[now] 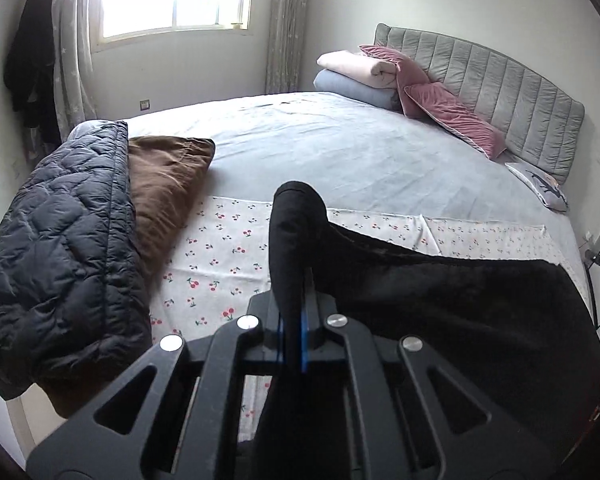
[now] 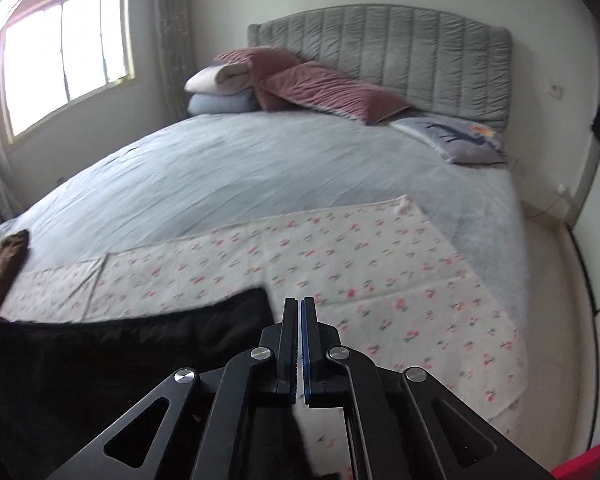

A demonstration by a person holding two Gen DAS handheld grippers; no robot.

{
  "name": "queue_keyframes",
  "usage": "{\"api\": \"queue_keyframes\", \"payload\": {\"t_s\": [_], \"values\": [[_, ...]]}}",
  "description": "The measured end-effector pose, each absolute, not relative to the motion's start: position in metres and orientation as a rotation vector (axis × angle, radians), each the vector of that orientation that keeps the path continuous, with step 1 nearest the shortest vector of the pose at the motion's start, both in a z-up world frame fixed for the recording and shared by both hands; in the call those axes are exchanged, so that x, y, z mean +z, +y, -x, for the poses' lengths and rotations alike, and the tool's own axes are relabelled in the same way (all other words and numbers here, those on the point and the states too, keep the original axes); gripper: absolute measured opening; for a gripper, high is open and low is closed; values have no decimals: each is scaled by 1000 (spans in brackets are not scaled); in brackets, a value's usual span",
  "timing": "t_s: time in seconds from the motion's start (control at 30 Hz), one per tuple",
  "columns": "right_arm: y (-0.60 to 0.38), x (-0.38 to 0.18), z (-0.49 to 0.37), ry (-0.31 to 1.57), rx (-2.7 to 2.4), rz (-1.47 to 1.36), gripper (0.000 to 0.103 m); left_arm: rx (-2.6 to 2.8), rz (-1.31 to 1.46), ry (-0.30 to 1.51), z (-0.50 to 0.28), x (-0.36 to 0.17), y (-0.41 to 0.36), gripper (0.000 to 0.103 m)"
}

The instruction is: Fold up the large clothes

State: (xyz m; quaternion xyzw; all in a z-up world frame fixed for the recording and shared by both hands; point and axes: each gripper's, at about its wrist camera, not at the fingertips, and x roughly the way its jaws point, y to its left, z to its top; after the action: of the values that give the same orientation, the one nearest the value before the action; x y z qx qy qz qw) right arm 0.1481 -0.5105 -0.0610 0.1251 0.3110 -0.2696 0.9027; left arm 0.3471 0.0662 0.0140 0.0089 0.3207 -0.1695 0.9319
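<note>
At the far left a folded dark quilted jacket (image 1: 60,256) and a brown garment (image 1: 168,184) crowd the bed's edge, limiting room there. The left gripper (image 1: 294,316) is clamped on a bunched fold of the black garment (image 1: 460,312), likely lifting it to fold over the cherry-print sheet (image 1: 228,256). The right gripper (image 2: 298,344), nearly closed, seems to hold nothing; the black garment (image 2: 120,352) lies just left of it.

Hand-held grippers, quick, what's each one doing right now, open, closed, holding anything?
Left hand-held gripper: closed on the black garment, a bunch of it sticking up between the fingers.
Right hand-held gripper: closed, nothing visible between the fingers.
</note>
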Motion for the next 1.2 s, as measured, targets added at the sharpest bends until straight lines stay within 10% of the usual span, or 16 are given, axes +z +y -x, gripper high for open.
{"api": "queue_keyframes", "payload": {"t_s": [0.2, 0.27, 0.33, 0.4, 0.53, 0.57, 0.6, 0.63, 0.93, 1.2], "values": [[-524, -72, -161, 667, -390, -415, 6, -261, -130, 809, -387, -56, 36, 8], [-516, -79, -164, 703, -310, -446, 26, -266, -103, 854, -390, -72, 41, 9], [-513, -88, -167, 758, -265, -465, 70, -279, -61, 863, -387, -75, 48, 10], [-515, -97, -169, 807, -268, -479, 75, -292, -15, 868, -385, -72, 55, 10], [-520, -132, -183, 965, -243, -538, 70, -298, -11, 868, -381, -61, 53, 9], [-520, -144, -187, 1032, -207, -551, 58, -301, -13, 869, -381, -59, 52, 9], [-516, -155, -191, 1091, -182, -557, 16, -307, -8, 867, -381, -56, 52, 9], [-510, -156, -190, 1093, -197, -547, 9, -314, 3, 860, -380, -52, 54, 9], [-486, -75, -178, 698, -344, -301, 4, -309, 68, 714, -388, -22, 55, 7], [-499, -178, -222, 883, -469, -282, 5, -197, -67, 914, -427, -119, 36, 11]]}}
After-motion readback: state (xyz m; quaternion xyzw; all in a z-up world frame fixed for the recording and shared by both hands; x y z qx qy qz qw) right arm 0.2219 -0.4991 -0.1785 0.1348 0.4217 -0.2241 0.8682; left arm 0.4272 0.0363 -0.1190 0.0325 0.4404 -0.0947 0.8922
